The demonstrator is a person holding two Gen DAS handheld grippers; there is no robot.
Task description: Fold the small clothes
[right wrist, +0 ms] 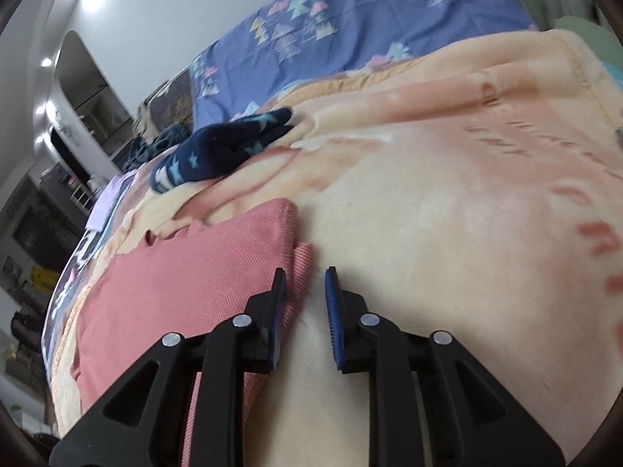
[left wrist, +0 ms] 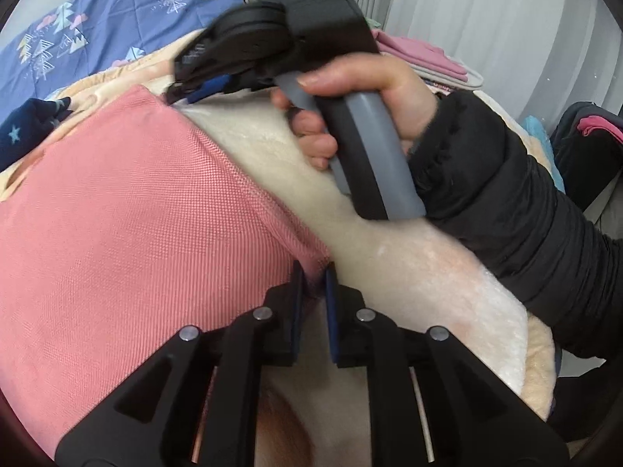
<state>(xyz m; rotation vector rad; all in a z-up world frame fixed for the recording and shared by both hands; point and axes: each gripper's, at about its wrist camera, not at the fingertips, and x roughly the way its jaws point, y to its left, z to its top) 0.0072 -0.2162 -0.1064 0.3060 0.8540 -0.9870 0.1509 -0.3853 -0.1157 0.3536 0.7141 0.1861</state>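
Note:
A pink knit garment lies spread on a cream blanket. My left gripper sits at the garment's near right edge, its jaws a small gap apart with pink cloth showing between the pads. My right gripper, held by a hand in a black sleeve, is at the garment's far corner. In the right wrist view the garment lies folded in layers, and my right gripper is open over its right edge with nothing between the pads.
A navy star-patterned garment lies further back on the blanket. A blue tree-print sheet covers the bed behind. Folded pink clothes are stacked at the far right near a curtain.

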